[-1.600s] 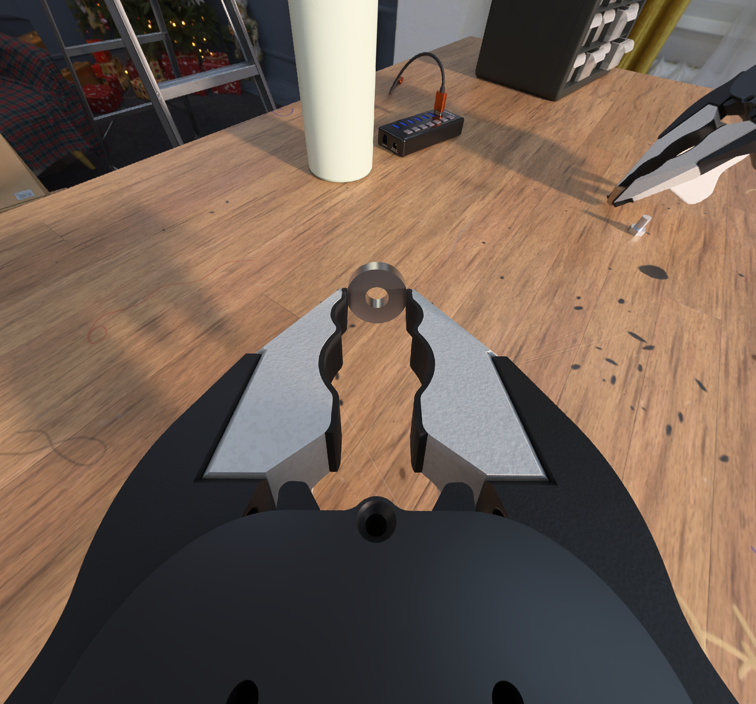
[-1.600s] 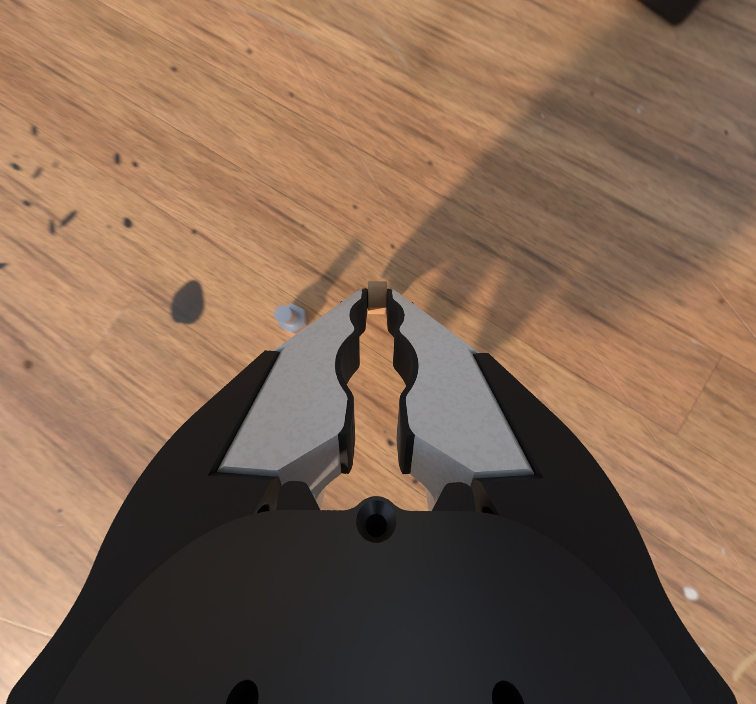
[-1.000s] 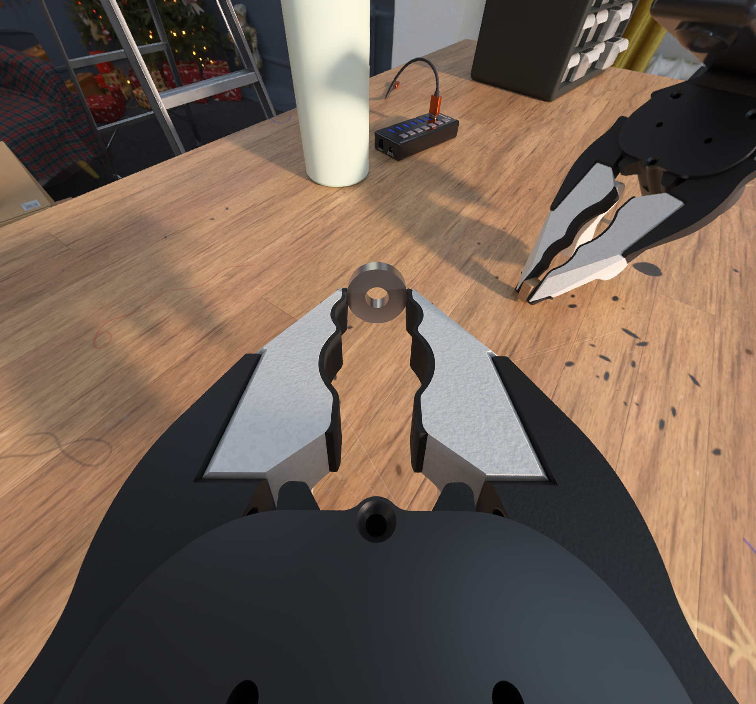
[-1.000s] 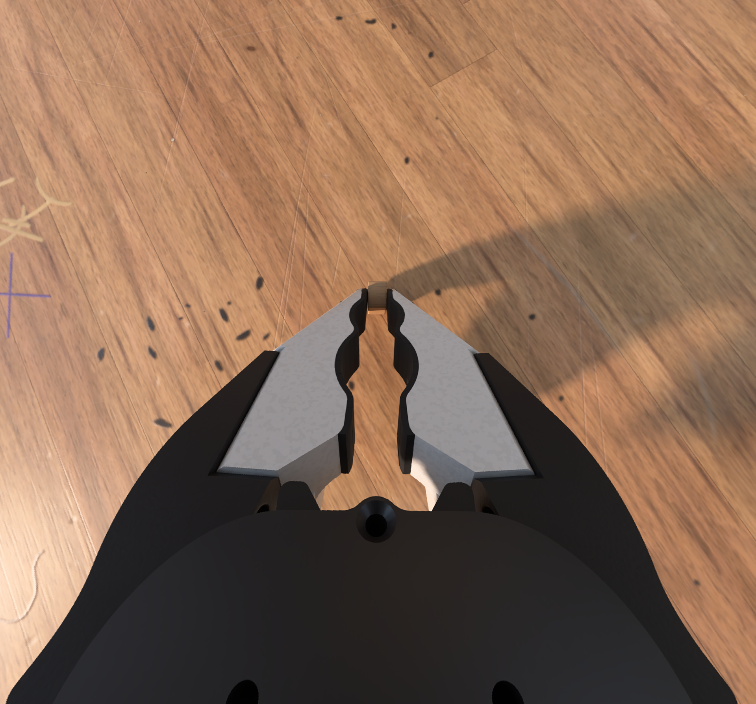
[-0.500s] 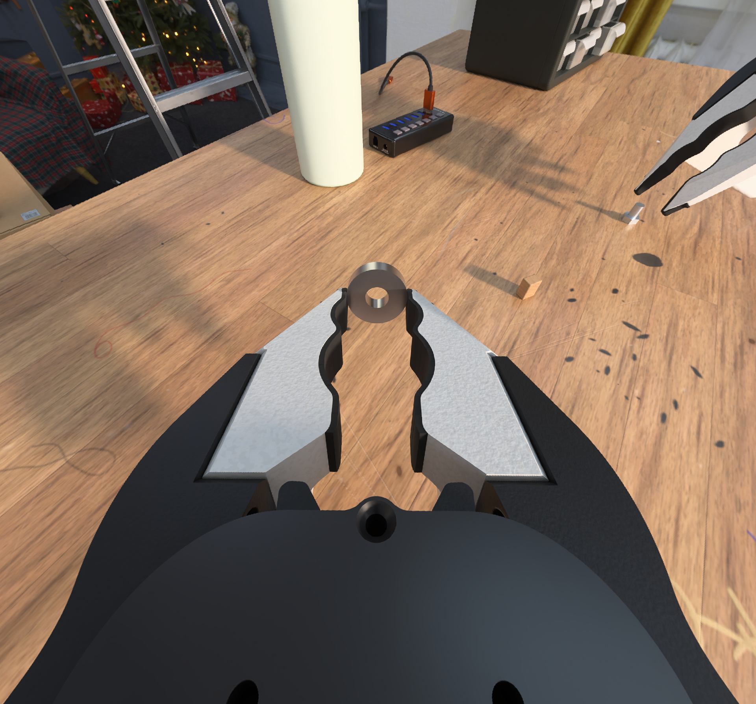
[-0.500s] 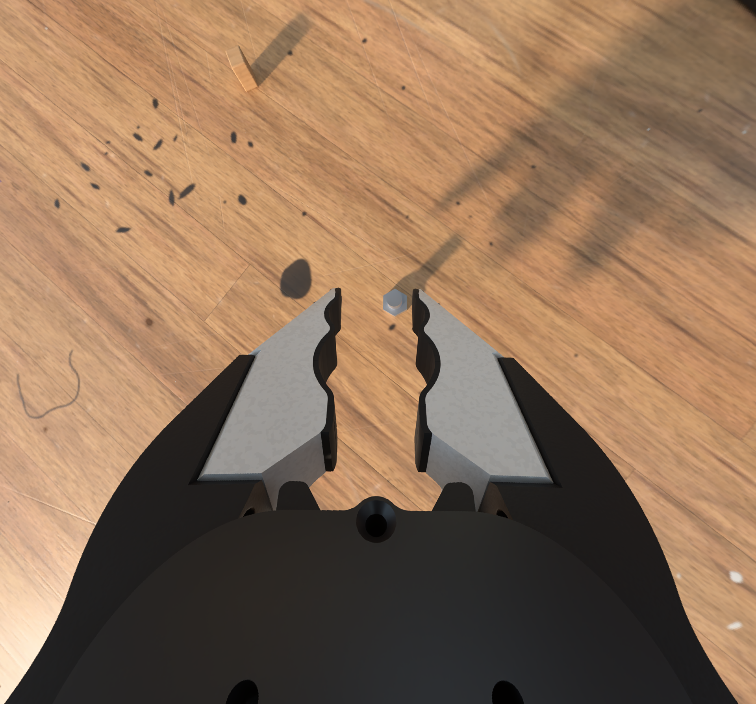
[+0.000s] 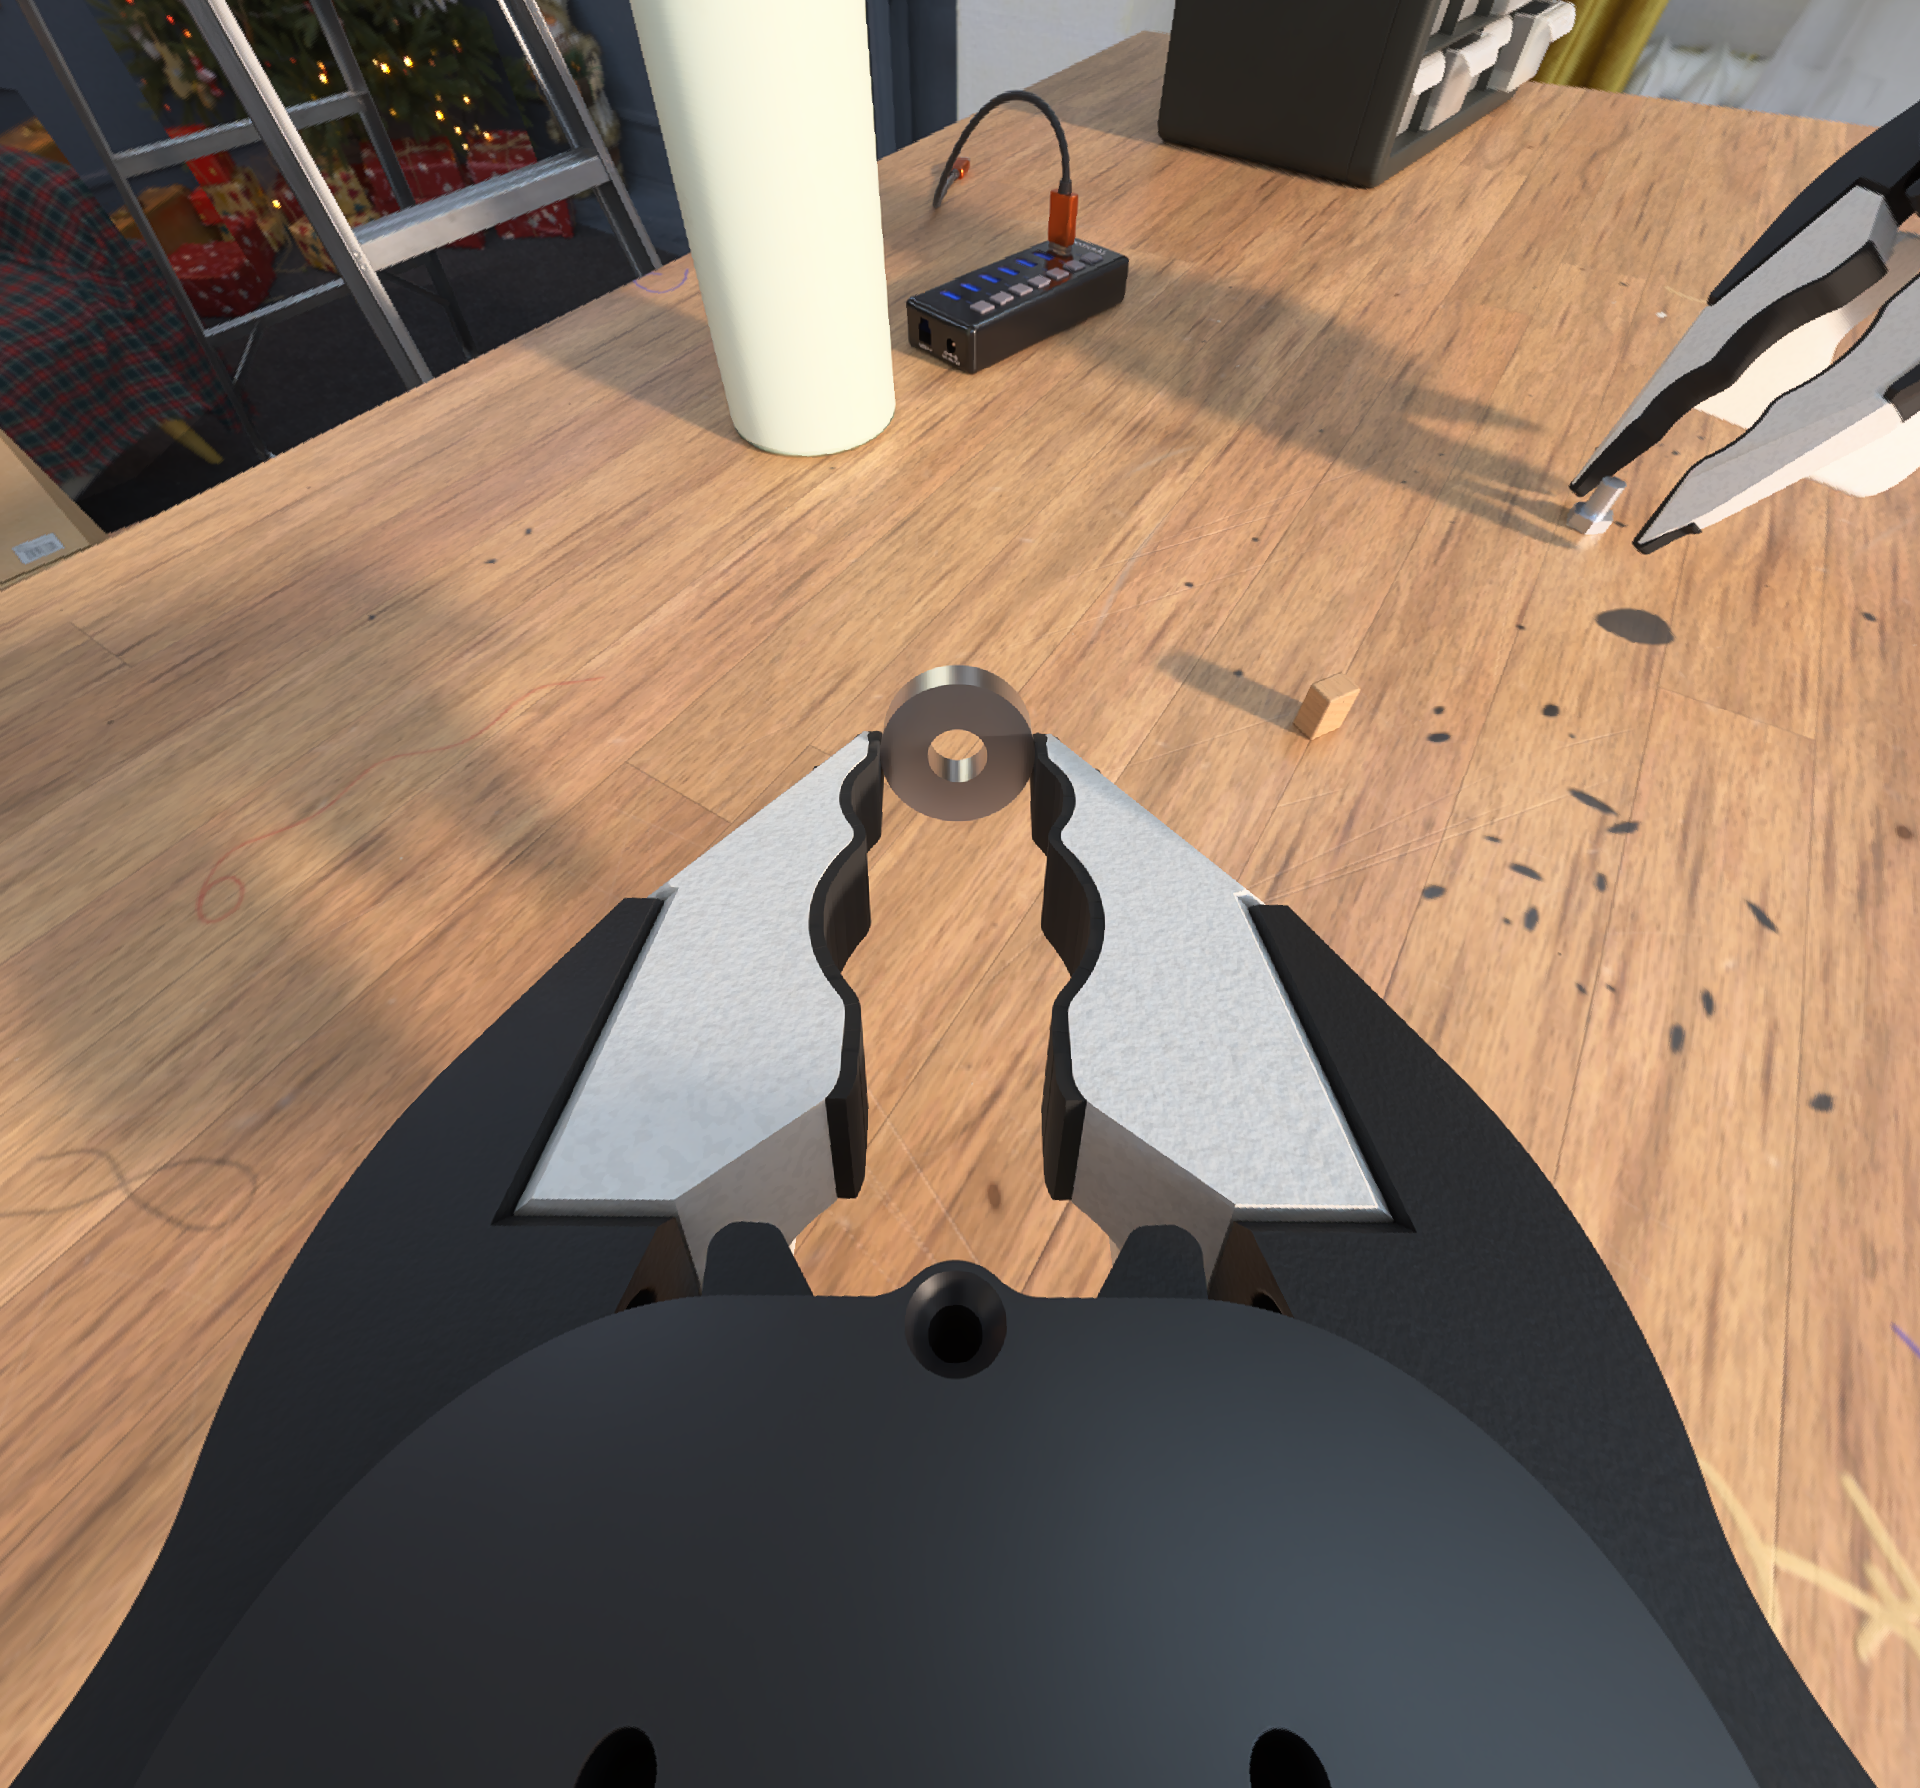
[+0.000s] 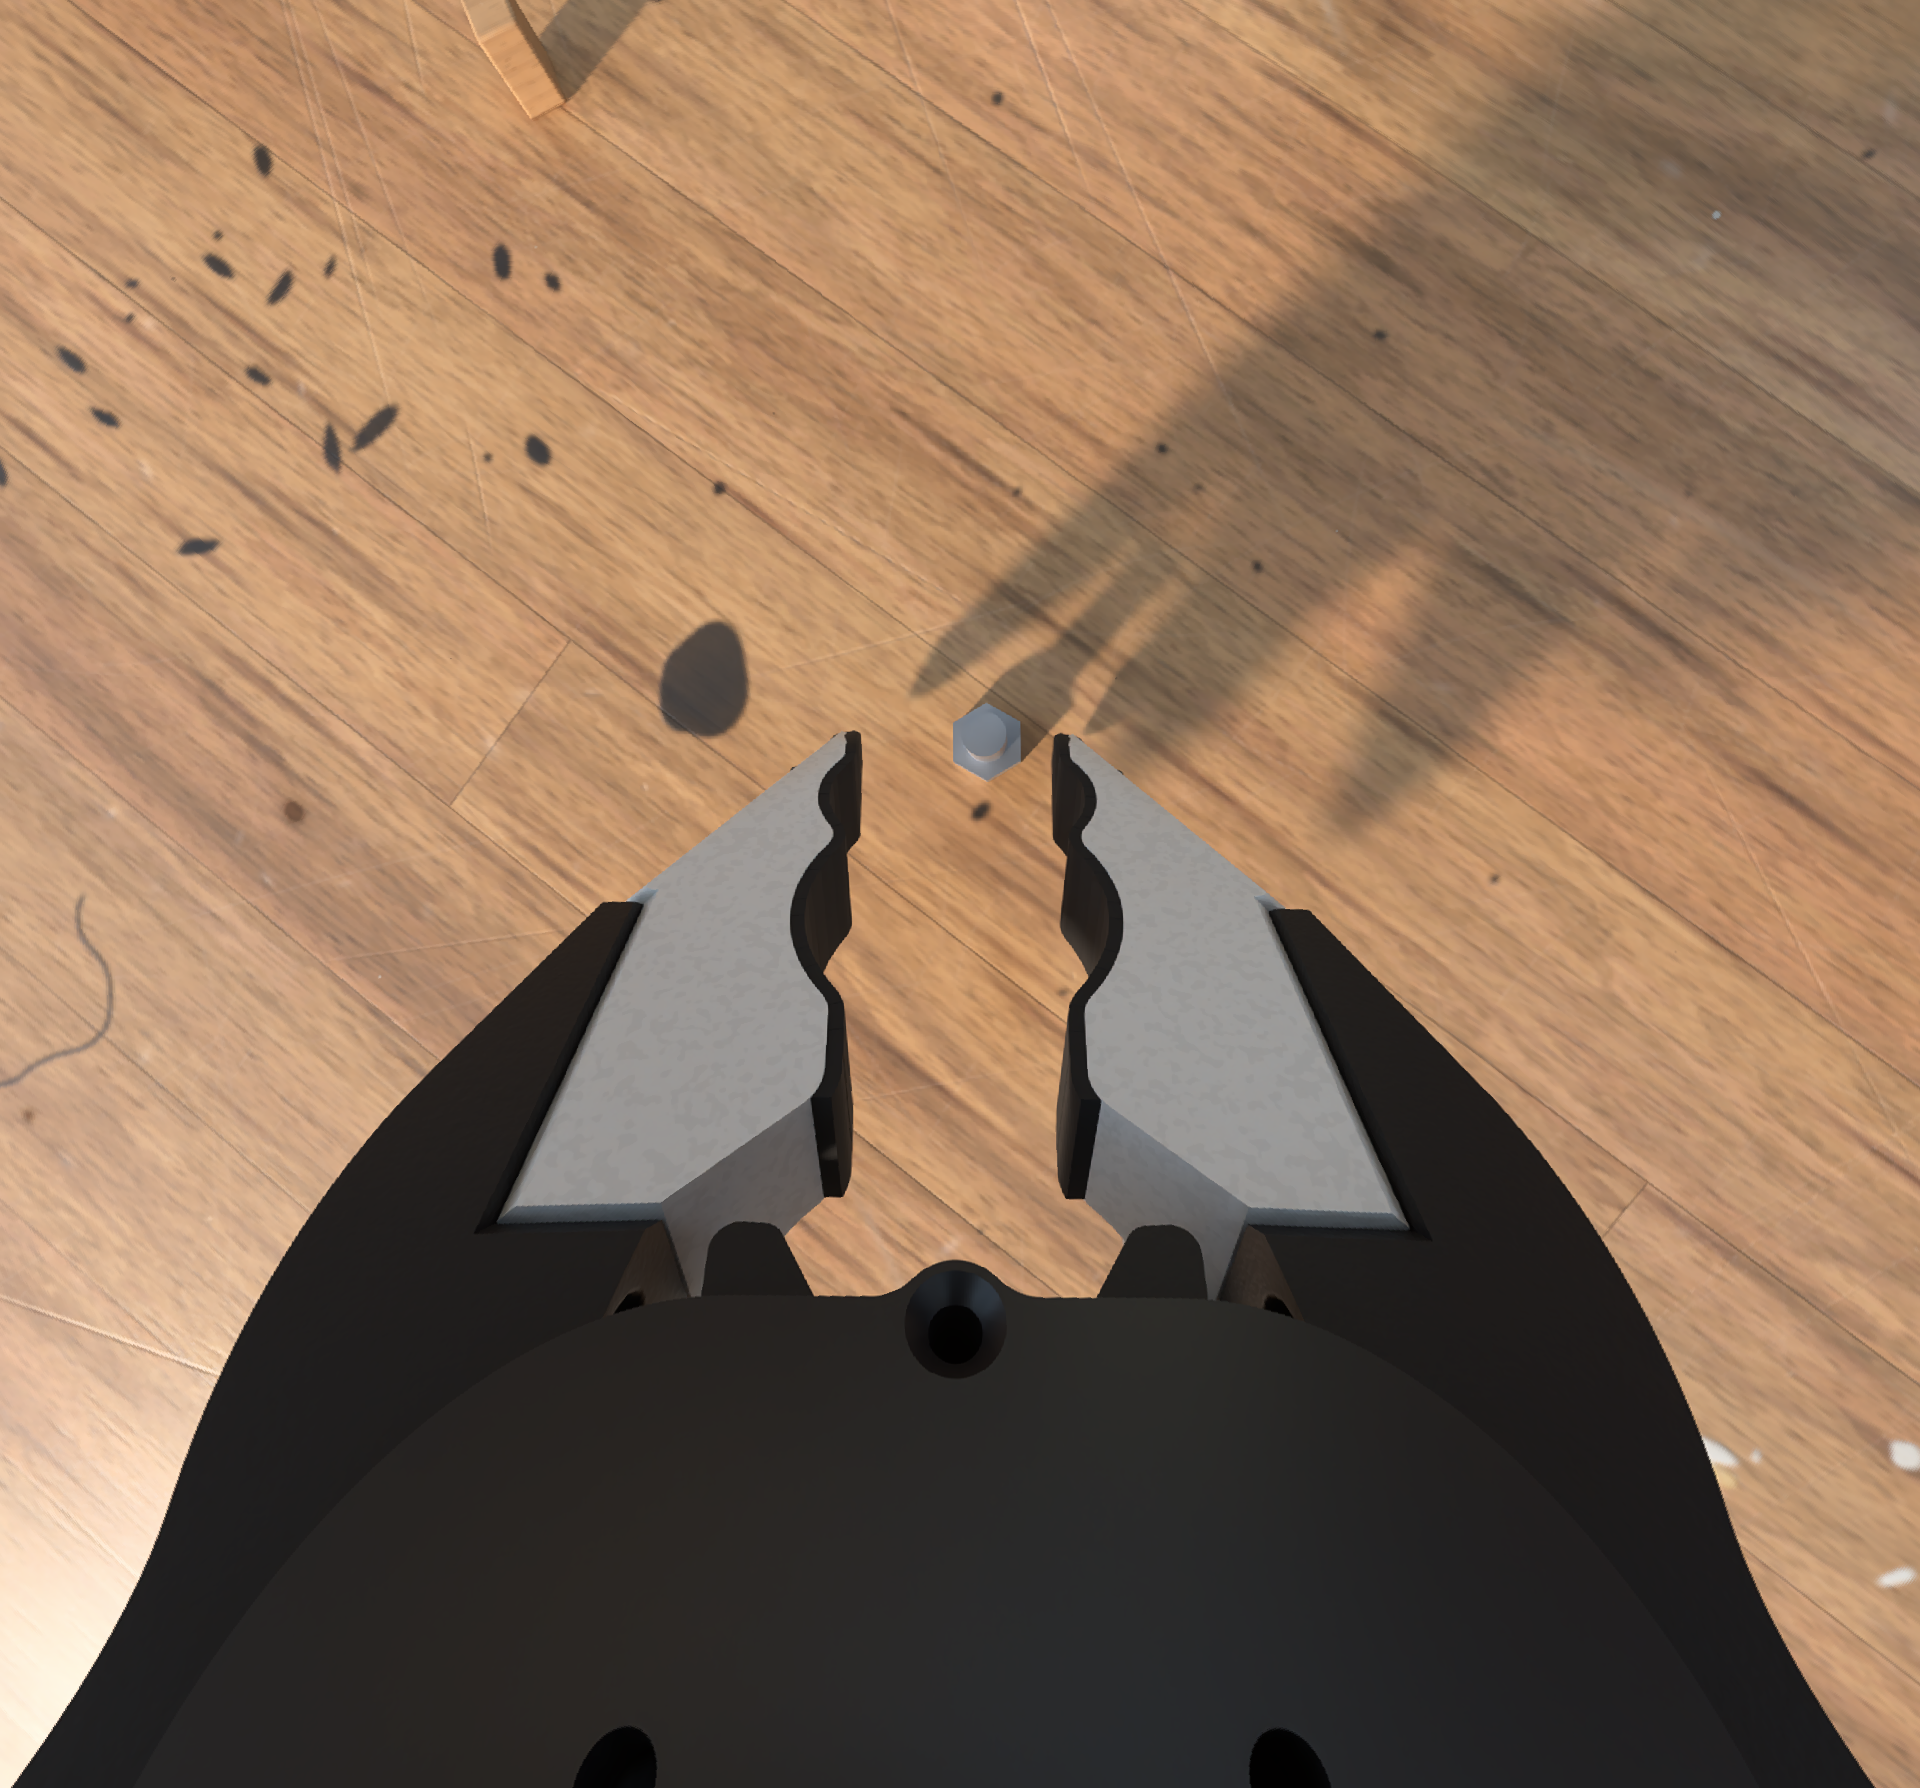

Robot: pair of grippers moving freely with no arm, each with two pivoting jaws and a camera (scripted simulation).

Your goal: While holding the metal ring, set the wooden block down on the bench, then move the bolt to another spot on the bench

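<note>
On the worktop (image 7: 727,658), the right tongs (image 8: 956,751), open and empty since releasing the wooden block (image 8: 511,45), now straddle the bolt (image 8: 985,743) toward the right edge, ready to grasp. The left tongs (image 7: 956,751) still grip the metal ring (image 7: 958,743). The block rests mid-worktop.

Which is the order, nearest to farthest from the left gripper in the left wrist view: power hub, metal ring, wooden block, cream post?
1. metal ring: held in the left gripper jaws.
2. wooden block: ahead, to the right, on the bench.
3. cream post: farther ahead, slightly left.
4. power hub: just behind the post, to its right.
</note>
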